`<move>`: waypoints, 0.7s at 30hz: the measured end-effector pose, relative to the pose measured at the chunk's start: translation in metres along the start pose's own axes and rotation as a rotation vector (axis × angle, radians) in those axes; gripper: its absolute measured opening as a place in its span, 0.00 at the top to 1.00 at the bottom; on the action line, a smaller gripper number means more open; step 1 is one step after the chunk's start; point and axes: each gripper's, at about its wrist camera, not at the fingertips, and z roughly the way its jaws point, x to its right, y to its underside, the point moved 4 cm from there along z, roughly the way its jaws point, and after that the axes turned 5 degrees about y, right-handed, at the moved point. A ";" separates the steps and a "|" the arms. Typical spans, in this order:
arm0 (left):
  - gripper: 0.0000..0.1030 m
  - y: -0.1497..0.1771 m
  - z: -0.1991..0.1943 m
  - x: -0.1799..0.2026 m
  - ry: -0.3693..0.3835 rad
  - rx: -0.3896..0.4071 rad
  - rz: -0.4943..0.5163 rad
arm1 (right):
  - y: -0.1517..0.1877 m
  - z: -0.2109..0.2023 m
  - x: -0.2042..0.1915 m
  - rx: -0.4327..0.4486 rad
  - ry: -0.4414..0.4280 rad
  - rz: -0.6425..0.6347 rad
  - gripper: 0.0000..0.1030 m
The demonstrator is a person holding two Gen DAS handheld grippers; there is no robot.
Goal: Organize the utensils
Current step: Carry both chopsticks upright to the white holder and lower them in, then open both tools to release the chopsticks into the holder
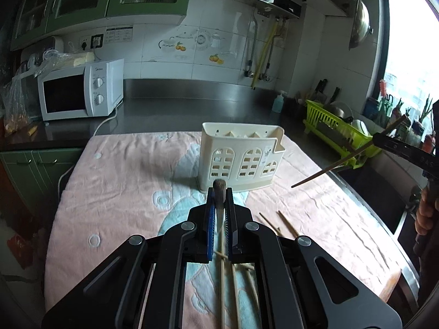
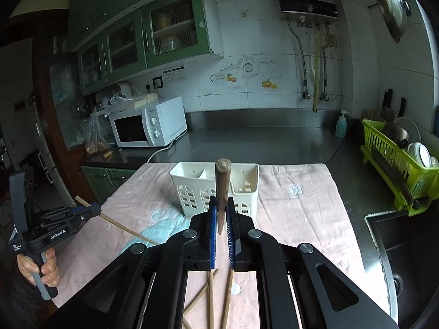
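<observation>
A cream utensil holder (image 1: 241, 159) with window cut-outs stands on the pink towel (image 1: 123, 181); it also shows in the right wrist view (image 2: 192, 186). My left gripper (image 1: 219, 192) is shut on a chopstick (image 1: 219, 192) seen end-on, just in front of the holder; from the right wrist view it (image 2: 90, 211) holds a light chopstick (image 2: 126, 230). My right gripper (image 2: 221, 200) is shut on a dark chopstick (image 2: 222, 186) pointing up before the holder; from the left wrist view it (image 1: 376, 139) holds that stick (image 1: 329, 168). Several loose chopsticks (image 2: 211, 296) lie on the towel below both grippers.
A white microwave (image 1: 79, 93) stands at the back left on the steel counter (image 1: 208, 104). A green dish rack (image 2: 395, 164) with dishes and a soap bottle (image 2: 341, 126) are at the right. A sink (image 2: 406, 252) lies beside the towel's right edge.
</observation>
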 end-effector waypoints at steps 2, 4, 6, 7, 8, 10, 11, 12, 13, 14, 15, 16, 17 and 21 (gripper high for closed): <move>0.95 -0.018 0.000 0.003 0.013 0.014 0.008 | -0.020 0.002 0.001 0.008 0.000 -0.023 0.94; 0.95 -0.039 -0.002 0.006 0.019 0.037 0.022 | -0.039 0.006 0.002 0.012 0.003 -0.039 0.94; 0.95 -0.060 -0.004 0.010 0.029 0.066 0.029 | -0.055 0.012 0.003 0.017 0.015 -0.050 0.94; 0.95 -0.072 -0.005 0.013 0.025 0.088 0.035 | -0.062 0.017 0.004 0.017 0.022 -0.059 0.94; 0.95 -0.083 -0.007 0.015 0.025 0.110 0.043 | -0.068 0.021 0.004 0.015 0.028 -0.065 0.94; 0.95 -0.106 -0.009 0.021 0.027 0.156 0.053 | -0.078 0.033 0.005 0.004 0.040 -0.080 0.94; 0.95 -0.118 -0.010 0.023 0.029 0.180 0.058 | -0.082 0.039 0.006 -0.001 0.048 -0.086 0.94; 0.95 -0.128 -0.011 0.026 0.023 0.206 0.064 | -0.085 0.045 0.006 -0.006 0.056 -0.090 0.94; 0.95 -0.138 -0.011 0.029 0.007 0.233 0.073 | -0.088 0.052 0.007 -0.014 0.061 -0.094 0.94; 0.95 -0.149 -0.010 0.031 0.001 0.255 0.076 | -0.089 0.059 0.008 -0.024 0.061 -0.094 0.94; 0.95 -0.158 -0.008 0.031 0.003 0.273 0.069 | -0.091 0.066 0.009 -0.032 0.064 -0.095 0.94; 0.95 -0.166 -0.005 0.032 0.006 0.284 0.062 | -0.091 0.072 0.011 -0.039 0.069 -0.097 0.94; 0.95 -0.174 -0.001 0.033 0.001 0.300 0.061 | -0.092 0.079 0.013 -0.048 0.068 -0.094 0.94; 0.95 -0.191 0.023 0.033 -0.024 0.327 0.062 | -0.090 0.101 0.020 -0.075 0.064 -0.090 0.93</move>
